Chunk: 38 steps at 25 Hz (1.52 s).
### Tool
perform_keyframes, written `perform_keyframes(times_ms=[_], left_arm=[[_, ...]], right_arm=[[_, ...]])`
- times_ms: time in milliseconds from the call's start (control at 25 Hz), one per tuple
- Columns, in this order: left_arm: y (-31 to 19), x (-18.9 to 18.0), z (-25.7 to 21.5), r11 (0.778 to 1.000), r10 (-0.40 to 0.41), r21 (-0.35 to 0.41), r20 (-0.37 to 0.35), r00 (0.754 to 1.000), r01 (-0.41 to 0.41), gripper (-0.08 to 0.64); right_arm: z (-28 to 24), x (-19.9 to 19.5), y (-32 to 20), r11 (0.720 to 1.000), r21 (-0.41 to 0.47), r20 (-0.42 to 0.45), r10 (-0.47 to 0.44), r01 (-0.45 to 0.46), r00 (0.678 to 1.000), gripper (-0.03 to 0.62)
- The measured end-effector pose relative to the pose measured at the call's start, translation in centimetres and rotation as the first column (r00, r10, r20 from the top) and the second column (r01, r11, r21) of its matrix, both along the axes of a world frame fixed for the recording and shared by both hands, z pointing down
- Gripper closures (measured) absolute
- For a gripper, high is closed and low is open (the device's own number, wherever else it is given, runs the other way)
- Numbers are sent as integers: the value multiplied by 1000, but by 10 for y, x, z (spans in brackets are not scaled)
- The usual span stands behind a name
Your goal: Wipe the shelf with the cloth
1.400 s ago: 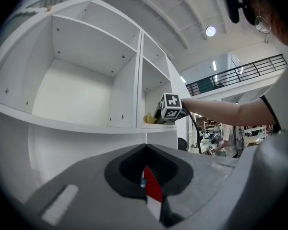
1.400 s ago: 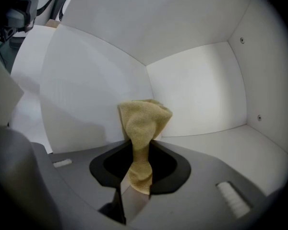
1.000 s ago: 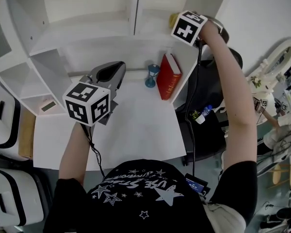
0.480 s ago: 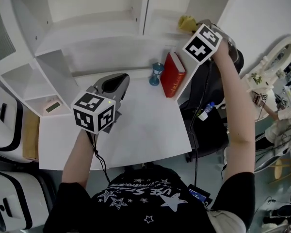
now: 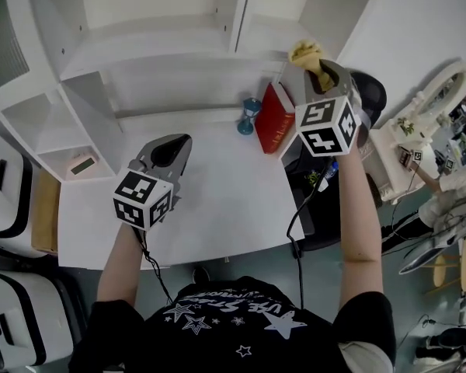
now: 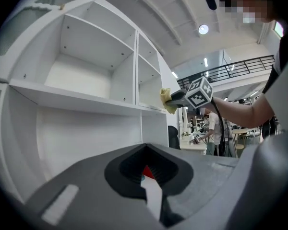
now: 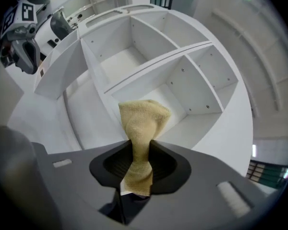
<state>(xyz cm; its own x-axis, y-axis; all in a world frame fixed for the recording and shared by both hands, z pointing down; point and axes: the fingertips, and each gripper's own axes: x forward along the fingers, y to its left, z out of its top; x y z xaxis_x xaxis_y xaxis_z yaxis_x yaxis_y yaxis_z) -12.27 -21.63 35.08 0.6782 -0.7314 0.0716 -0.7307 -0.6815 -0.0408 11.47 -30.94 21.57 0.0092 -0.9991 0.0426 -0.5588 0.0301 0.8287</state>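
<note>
Cloth (image 7: pixel 140 128) drawn back from the shelf (image 5: pixel 163 29), clamped in the right gripper (image 5: pixel 321 72).

Since a second ago the right gripper has been pulled off the upper right compartment towards the person, its cube now turned to the head camera; the cloth is pinched upright between its jaws, just by the shelf's right front edge, and contact there cannot be judged. The left gripper (image 5: pixel 171 142) has been shifted slightly lower over the table (image 5: pixel 225 200), jaws together on nothing. The cloth's lower end is hidden inside the right jaws. The shelf's top is cut off in the head view.
</note>
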Motion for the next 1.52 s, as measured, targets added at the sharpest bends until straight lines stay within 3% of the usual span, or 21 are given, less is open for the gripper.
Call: perform_keyframes(times_ms=[200, 360, 600, 720, 1080, 1520], left_arm=[[30, -10, 29, 995, -87, -52, 9, 996, 87, 557], [57, 0, 33, 990, -133, -41, 2, 991, 133, 557], [116, 24, 50, 981, -192, -29, 24, 981, 193, 557], [145, 35, 60, 975, -220, -34, 33, 975, 221, 557], [225, 62, 95, 957, -265, -103, 65, 962, 271, 557], [265, 80, 121, 960, -239, -138, 63, 969, 245, 557]], right_arm=[[41, -4, 43, 996, 1, 150, -92, 93, 984, 468], [74, -2, 73, 986, -15, 238, -159, 167, 958, 468], [131, 2, 137, 937, -78, 424, -279, 341, 862, 469], [153, 2, 169, 918, -80, 468, -310, 389, 827, 469], [215, 8, 246, 883, -148, 586, -284, 445, 759, 469], [258, 17, 304, 874, -201, 622, -234, 442, 747, 469]])
